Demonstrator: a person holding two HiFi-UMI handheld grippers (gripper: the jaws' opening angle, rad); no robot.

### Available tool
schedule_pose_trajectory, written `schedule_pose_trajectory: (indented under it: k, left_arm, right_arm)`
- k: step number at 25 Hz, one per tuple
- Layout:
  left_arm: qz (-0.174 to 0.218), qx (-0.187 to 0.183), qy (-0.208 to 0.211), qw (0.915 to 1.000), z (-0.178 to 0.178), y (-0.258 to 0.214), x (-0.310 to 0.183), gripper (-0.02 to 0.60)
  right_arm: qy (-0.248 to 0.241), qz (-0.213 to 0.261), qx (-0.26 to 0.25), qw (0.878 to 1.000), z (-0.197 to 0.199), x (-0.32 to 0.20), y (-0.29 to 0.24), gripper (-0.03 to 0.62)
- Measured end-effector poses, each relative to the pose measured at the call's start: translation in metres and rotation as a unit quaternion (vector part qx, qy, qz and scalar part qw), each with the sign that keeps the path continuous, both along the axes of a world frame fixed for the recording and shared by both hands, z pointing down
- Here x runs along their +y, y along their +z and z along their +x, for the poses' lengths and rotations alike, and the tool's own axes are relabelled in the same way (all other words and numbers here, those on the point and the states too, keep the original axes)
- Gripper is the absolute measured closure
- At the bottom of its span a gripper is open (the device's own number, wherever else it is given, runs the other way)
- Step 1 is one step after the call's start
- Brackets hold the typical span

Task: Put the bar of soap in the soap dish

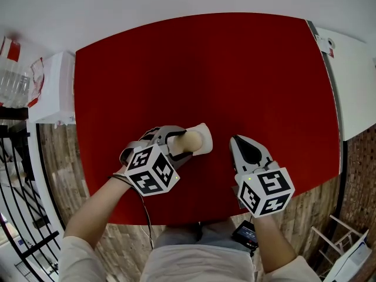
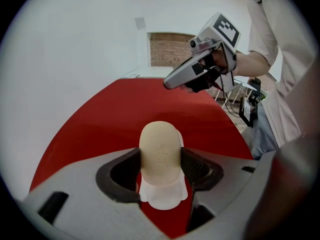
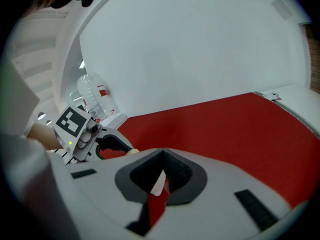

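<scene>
Squarely over the white soap dish point(image 1: 204, 129), left tool point(image 1: 178, 141) grips the tan bar of soap point(image 1: 192, 141) by its sides (contact w/ dish unclear) near the red desk's point(image 1: 205, 69) front edge, while right tool point(image 1: 239, 141), jaws closed & empty, is held just beside.

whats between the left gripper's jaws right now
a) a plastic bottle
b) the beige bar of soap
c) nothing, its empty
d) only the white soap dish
B: in the left gripper view the left gripper has its jaws pressed on both sides of the bar of soap, with the white soap dish showing just below it.
</scene>
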State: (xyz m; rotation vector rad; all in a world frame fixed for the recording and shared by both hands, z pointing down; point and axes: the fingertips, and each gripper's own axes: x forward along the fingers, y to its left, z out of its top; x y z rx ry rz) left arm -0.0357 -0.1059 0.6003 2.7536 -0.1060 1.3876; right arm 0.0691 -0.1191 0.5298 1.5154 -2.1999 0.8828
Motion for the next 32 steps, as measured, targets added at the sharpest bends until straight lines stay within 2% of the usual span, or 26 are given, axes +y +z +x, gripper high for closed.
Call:
schedule_pose_trajectory:
  k: [32]
  left_arm:
    - [-0.031,-0.033,0.022,0.9987,0.002,0.034,0.007,0.321]
  right_arm:
    - [-0.002,-0.005,-0.006,1.000,0.008,-0.002,0.012,0.591]
